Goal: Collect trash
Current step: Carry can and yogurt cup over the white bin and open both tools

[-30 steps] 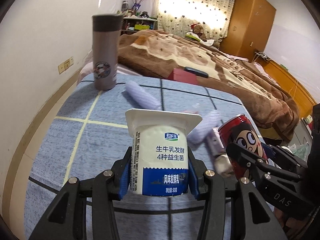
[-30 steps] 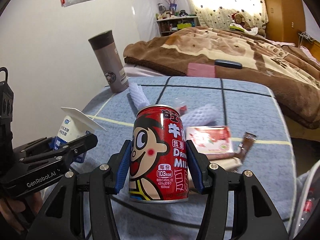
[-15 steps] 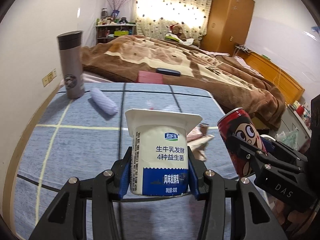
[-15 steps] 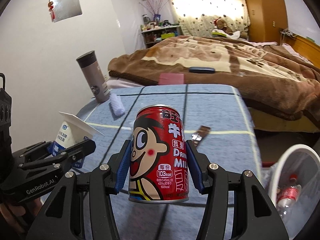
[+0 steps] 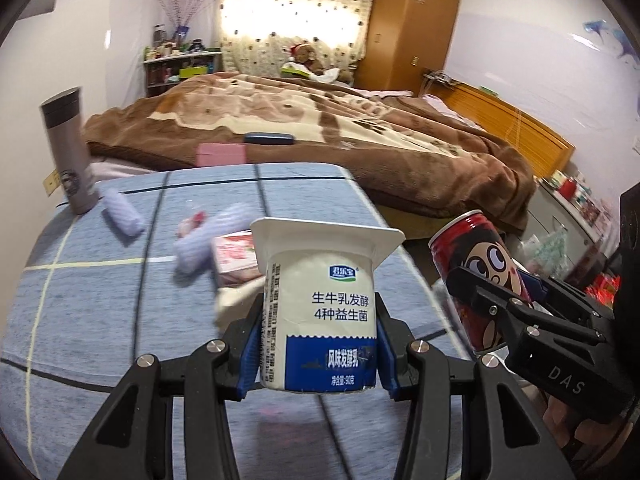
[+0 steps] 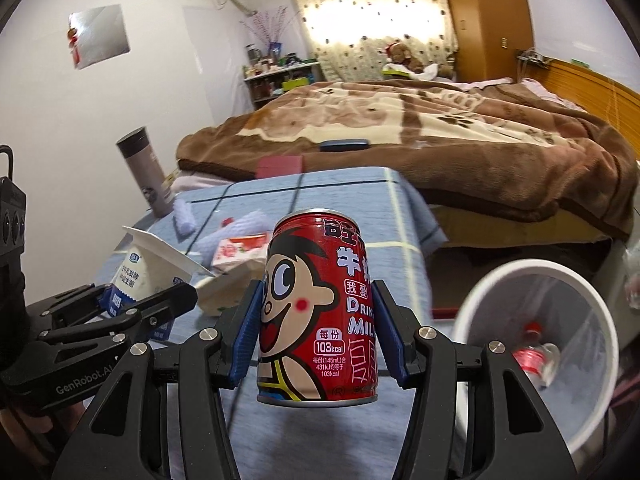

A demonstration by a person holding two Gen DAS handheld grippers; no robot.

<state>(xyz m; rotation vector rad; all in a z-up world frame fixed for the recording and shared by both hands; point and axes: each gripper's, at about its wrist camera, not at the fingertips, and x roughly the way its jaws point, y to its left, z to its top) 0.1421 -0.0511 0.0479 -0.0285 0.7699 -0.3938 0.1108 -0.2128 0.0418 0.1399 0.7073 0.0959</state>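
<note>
My left gripper (image 5: 318, 356) is shut on a white and blue yogurt cup (image 5: 320, 304), held upright above the blue checked table (image 5: 100, 320). My right gripper (image 6: 318, 344) is shut on a red drink can (image 6: 318, 320), also held upright. The can shows in the left wrist view (image 5: 478, 276) at the right, and the yogurt cup in the right wrist view (image 6: 148, 272) at the left. A white trash bin (image 6: 536, 300) with a clear liner stands low at the right, off the table's edge, with a plastic bottle (image 6: 534, 356) inside.
On the table lie two white foam sleeves (image 5: 122, 216) (image 5: 208, 240), a pink wrapper (image 5: 236, 252) and white paper (image 5: 236, 296). A grey thermos (image 5: 70, 152) stands at the far left corner. A bed with a brown blanket (image 5: 340, 128) lies behind.
Both grippers have pulled back and swung right with their loads. The table has slid left and farther off, and the bin has come more fully into the right wrist view.
</note>
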